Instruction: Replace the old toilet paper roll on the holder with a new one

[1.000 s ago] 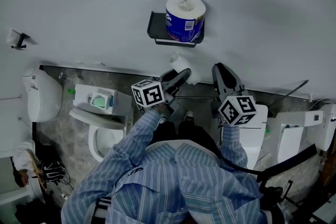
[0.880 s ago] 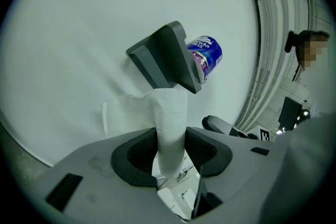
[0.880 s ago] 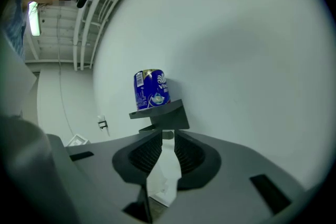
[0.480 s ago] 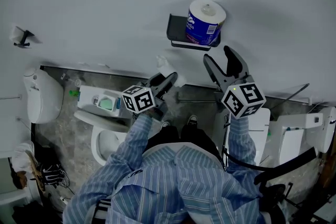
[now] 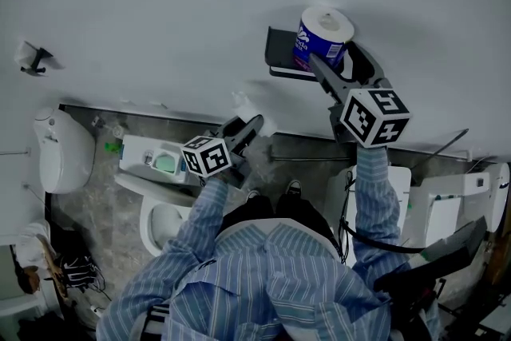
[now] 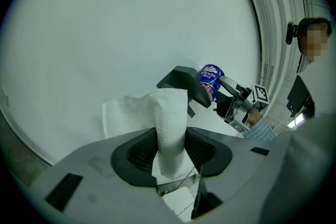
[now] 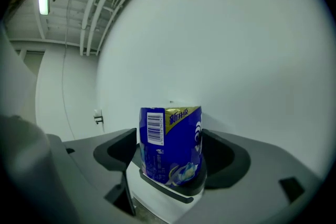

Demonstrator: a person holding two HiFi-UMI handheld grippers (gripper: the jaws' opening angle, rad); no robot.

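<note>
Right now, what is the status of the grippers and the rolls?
Left gripper shut on old roll. Right gripper: fingers opening, new roll between them, not gripped. New roll upright on shelf.

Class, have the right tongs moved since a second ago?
Yes. The right tongs rose from below the wall shelf up to it; opening, they now flank the wrapped roll.
</note>
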